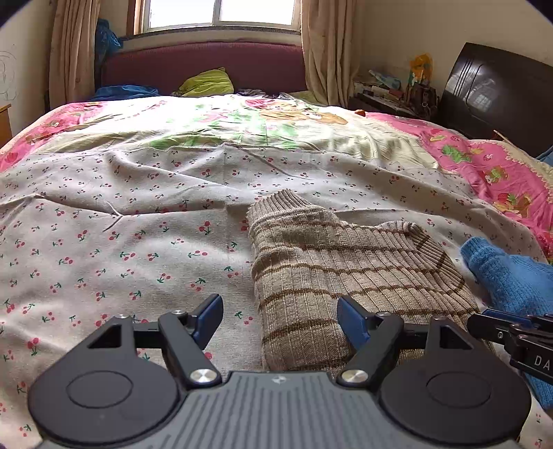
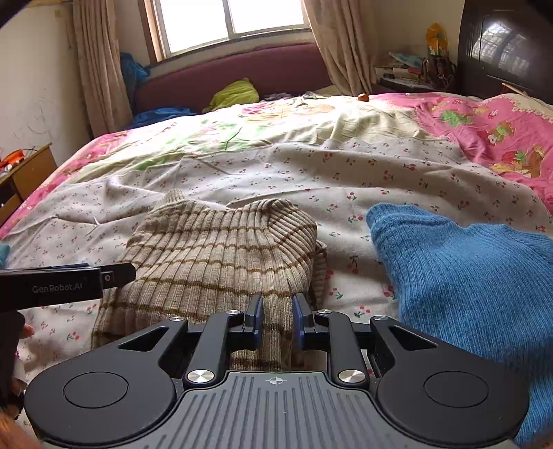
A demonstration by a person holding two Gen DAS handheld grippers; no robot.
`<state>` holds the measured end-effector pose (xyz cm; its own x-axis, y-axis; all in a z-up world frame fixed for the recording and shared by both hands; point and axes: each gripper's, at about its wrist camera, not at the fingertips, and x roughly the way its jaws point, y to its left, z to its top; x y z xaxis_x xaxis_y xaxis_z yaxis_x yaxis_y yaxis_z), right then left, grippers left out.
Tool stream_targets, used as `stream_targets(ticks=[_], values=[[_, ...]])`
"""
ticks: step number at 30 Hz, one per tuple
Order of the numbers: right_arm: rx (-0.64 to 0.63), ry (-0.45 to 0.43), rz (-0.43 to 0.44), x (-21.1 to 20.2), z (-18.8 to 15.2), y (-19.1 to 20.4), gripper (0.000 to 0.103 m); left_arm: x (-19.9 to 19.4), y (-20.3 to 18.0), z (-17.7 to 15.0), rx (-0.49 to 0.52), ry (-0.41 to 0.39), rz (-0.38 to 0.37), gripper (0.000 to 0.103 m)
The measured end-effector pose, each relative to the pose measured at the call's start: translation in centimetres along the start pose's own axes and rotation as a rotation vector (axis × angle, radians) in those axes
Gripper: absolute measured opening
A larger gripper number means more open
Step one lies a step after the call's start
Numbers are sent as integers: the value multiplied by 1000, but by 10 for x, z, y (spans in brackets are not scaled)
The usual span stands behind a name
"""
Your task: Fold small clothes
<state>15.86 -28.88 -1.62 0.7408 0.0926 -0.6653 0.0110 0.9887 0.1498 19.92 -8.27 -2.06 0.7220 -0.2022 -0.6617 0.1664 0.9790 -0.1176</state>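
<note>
A cherry-print bed lies below a curtained window. The striped sweater runs between the right gripper's narrowly parted fingers and beside the left gripper's wide fingers.

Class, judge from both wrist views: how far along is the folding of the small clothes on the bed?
Done: the beige ribbed striped sweater lies folded into a compact bundle. In hand: nothing; the left tool is open, and the right tool straddles the bundle without pinching it. Left: the blue knitted garment lies unfolded beside it.
</note>
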Motion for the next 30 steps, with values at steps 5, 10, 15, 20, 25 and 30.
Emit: stream_targets(ticks=[5,10,15,20,25,30], values=[[21,47,-4,4,-7,-2,22,-1,-2,-9,9,32,4,84],[20,29,-10,-10,-5,0,22,-6,-3,-6,8,40,13,84],[16,58,-15,-13,-16,2,22,-18,-5,-9,7,32,4,83],[2,79,-32,-18,-22,10,22,-23,-8,-22,22,62,3,84],[20,46,-34,-37,-23,9,22,-34,-5,-31,-3,64,-12,83],[47,32,-18,-57,-31,9,22,-46,-7,-46,-2,87,-21,83]])
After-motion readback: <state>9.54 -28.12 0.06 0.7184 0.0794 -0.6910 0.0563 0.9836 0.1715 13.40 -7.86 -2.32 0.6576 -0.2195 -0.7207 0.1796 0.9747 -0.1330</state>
